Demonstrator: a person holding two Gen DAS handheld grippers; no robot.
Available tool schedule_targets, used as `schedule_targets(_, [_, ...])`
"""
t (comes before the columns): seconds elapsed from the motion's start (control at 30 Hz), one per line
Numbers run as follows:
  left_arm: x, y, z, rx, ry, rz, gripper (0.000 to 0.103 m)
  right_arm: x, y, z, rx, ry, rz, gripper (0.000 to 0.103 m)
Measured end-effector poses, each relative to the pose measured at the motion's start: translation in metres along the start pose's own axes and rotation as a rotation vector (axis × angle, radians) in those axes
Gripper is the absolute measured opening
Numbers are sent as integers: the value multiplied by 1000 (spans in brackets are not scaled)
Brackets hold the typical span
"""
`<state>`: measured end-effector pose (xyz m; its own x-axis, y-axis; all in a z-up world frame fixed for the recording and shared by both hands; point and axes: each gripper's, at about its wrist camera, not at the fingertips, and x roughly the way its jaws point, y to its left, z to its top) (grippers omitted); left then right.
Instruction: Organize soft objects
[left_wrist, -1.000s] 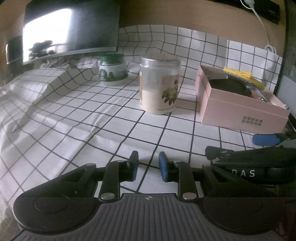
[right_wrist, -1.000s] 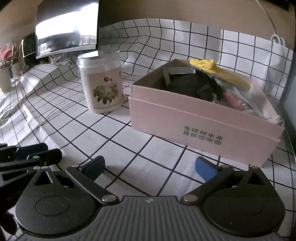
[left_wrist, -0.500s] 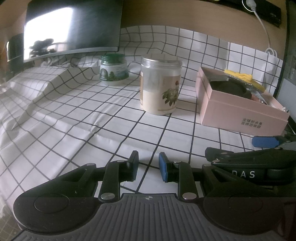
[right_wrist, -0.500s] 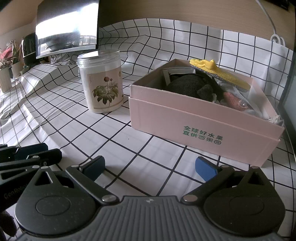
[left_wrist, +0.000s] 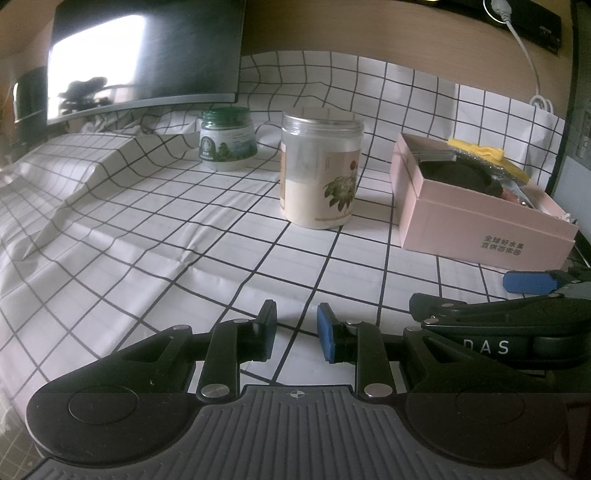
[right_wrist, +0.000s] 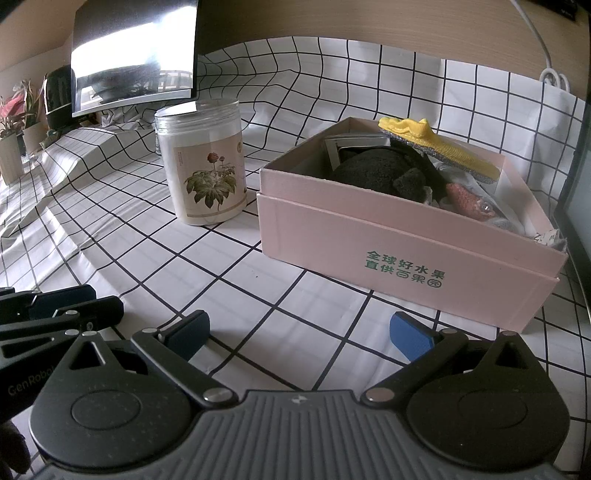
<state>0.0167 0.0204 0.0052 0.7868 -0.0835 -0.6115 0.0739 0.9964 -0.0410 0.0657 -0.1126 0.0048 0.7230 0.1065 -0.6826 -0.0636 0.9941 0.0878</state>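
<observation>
Honestly nothing has changed over the last second: both grippers sit parked low over the checked tablecloth (left_wrist: 229, 236), same spots, same tilt, so I'd read this as a pause, not a step in progress. The left gripper (left_wrist: 295, 328) has its jaws at a narrow gap with nothing between them, just cloth underneath. The right gripper (right_wrist: 299, 332) is spread wide and empty too. The soft stuff is all piled in the pink cardboard box (right_wrist: 406, 254): a dark grey sponge (right_wrist: 369, 170), a yellow scrubbing pad (right_wrist: 439, 147) lying across the far rim, an orange-ish scrubby thing (right_wrist: 465, 201) and some plastic wrapping toward the right end. So my guess is the sorting either hasn't started or is basically finished, can't tell which. Room-wise, the box's front wall is near the right gripper, the tall flower-label jar (right_wrist: 205, 170) stands just beside the box's left corner, and the green-lid jar (left_wrist: 228, 138) is further back. Plenty of open cloth left of centre.
</observation>
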Motion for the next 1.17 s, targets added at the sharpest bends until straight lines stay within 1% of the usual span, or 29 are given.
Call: schedule_targets(1.17, [-1,0,0,-2,-1,0,27,0,1,0,0,0,0,103])
